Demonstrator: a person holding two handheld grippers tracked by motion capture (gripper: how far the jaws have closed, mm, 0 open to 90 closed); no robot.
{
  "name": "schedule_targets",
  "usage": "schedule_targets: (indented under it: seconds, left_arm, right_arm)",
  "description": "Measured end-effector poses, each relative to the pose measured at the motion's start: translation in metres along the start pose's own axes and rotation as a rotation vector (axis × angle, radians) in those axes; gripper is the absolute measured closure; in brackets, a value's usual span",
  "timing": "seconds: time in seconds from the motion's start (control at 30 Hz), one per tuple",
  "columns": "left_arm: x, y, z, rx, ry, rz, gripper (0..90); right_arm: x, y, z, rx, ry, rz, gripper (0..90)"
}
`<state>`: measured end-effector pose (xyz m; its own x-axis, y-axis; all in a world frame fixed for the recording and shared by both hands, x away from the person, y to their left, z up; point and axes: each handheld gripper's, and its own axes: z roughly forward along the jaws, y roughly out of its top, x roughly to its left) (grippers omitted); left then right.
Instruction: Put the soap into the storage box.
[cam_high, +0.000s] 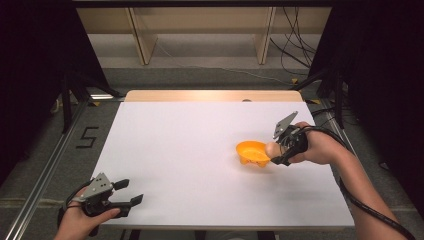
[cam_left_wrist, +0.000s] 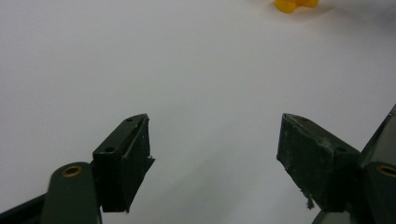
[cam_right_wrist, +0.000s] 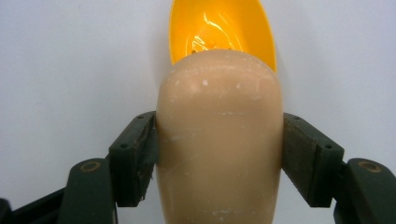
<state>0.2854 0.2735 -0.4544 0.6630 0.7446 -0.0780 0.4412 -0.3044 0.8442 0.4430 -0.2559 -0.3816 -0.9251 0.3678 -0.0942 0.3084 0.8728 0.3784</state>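
— Tongs first: what is held, and where?

— On the right tongs (cam_right_wrist: 219, 140) the pads are pressed against both flanks of a tan egg-shaped piece (cam_right_wrist: 219, 140), so the jaws are spread fairly wide around it. The left tongs (cam_left_wrist: 215, 154) are parted with nothing between them, and are rested near the front left corner of the bench (cam_high: 190, 150).

— Working down from the largest thing?

— The white bench is seen bare over most of its top. Next in size, an orange bowl (cam_high: 253, 153) is stood right of the middle, on short feet. The tan piece (cam_high: 271, 148) is carried at the bowl's right rim, just beside it. From the right gripper view its rounded tip is seen lined up over the glossy orange hollow (cam_right_wrist: 222, 28).

— How far along is the job judged to be?

— The pick-up appears done and the carry nearly finished. The piece is still gripped and not yet set inside the bowl, so the last reach over the rim, the lowering and the release are judged to be left.

— Anything hidden or unclear?

— The lower end of the piece is cut off at the bottom of the right gripper view. Whether the piece touches the rim cannot be told. In the left gripper view, the bowl (cam_left_wrist: 296, 4) is cropped at the top edge.
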Motion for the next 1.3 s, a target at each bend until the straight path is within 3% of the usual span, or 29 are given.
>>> schedule_targets:
  seconds: [0.17,0.23,0.3,0.43,0.6,0.77,0.8,0.83,0.93,1.1,1.27,1.3]
  left_arm:
    - [0.0,0.0,0.0,-0.002,-0.002,-0.002,25.2]
    - [0.0,0.0,0.0,-0.001,-0.001,-0.001,25.3]
    - [0.0,0.0,0.0,-0.002,-0.001,-0.001,25.3]
    - [0.0,0.0,0.0,-0.005,-0.007,-0.004,25.3]
    - [0.0,0.0,0.0,-0.007,-0.007,-0.004,25.3]
    - [0.0,0.0,0.0,-0.007,-0.007,-0.005,25.3]
    - [0.0,0.0,0.0,-0.008,-0.007,-0.001,25.3]
    - [0.0,0.0,0.0,-0.008,-0.007,-0.001,25.3]
    - [0.0,0.0,-0.001,-0.008,-0.005,-0.006,25.3]
    - [0.0,0.0,-0.001,-0.01,-0.007,-0.001,25.3]
    - [0.0,0.0,-0.001,-0.01,-0.007,-0.001,25.2]
    - [0.0,0.0,-0.001,-0.011,-0.007,-0.001,25.3]
  right_arm:
    - [0.0,0.001,-0.001,-0.003,-0.004,0.025,33.6]
    - [-0.003,0.001,0.0,-0.013,0.0,-0.006,33.6]
    - [-0.002,0.002,0.0,-0.007,-0.004,0.03,33.6]
    - [-0.004,0.003,0.001,-0.019,-0.005,-0.004,33.6]
    - [-0.005,0.004,0.001,-0.02,-0.011,0.029,33.5]
    - [-0.009,0.007,0.002,-0.039,-0.01,-0.015,33.6]
    - [-0.007,0.007,0.001,-0.027,-0.012,0.027,33.6]
    - [-0.007,0.007,0.001,-0.027,-0.012,0.027,33.6]
    - [-0.01,0.009,0.003,-0.046,-0.019,-0.016,33.6]
    - [-0.01,0.01,0.002,-0.038,-0.017,0.006,33.6]
    - [-0.012,0.01,0.003,-0.043,-0.017,0.004,33.6]
    - [-0.013,0.011,0.003,-0.051,-0.019,-0.016,33.6]
